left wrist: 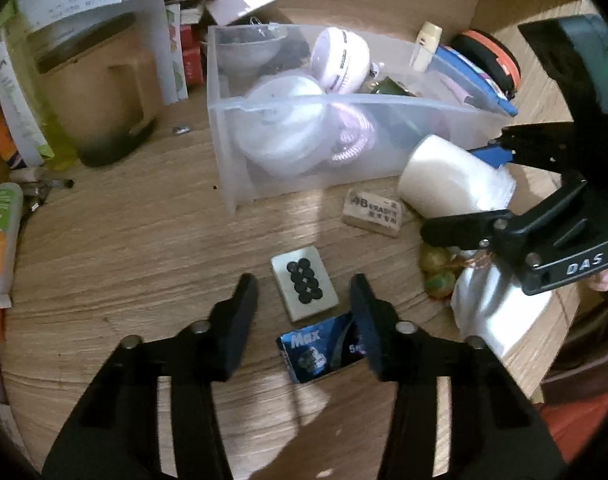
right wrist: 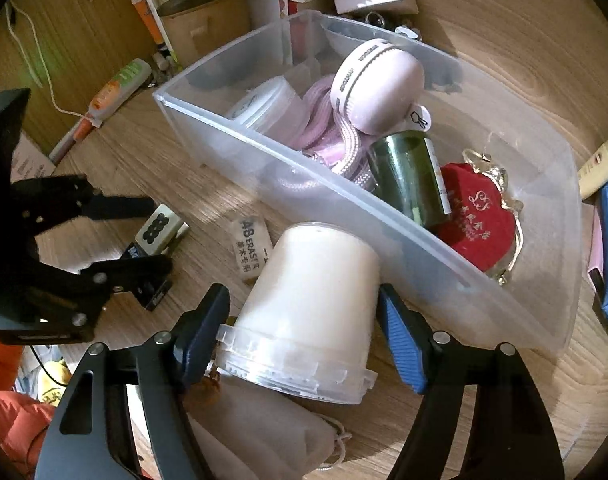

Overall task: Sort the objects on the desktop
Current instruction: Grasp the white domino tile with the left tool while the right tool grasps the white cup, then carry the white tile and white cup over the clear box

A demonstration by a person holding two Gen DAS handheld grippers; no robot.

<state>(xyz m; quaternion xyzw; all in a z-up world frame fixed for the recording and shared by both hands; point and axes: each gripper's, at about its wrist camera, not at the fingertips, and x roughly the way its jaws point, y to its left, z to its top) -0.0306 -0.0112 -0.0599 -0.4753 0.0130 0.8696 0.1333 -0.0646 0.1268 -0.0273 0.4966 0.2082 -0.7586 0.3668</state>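
Observation:
A clear plastic bin (left wrist: 304,148) (right wrist: 384,220) on the wooden desk holds a pink round device (right wrist: 378,84), pink cord, a green jar (right wrist: 408,178) and a red box (right wrist: 478,220). My right gripper (right wrist: 304,320) (left wrist: 484,184) is shut on a white plastic cup (right wrist: 312,300) (left wrist: 444,176), held on its side just in front of the bin. My left gripper (left wrist: 304,300) (right wrist: 152,232) is open, with a mahjong tile (left wrist: 304,282) (right wrist: 158,226) between its fingertips and a blue Max packet (left wrist: 320,352) under the right finger.
A 4B eraser (left wrist: 374,212) (right wrist: 250,248) lies between tile and cup. A white drawstring pouch (right wrist: 264,432) and small green beads (left wrist: 438,270) lie near the desk edge. Books, a brown box (left wrist: 100,92) and tubes crowd the left; blue and orange items lie right of the bin.

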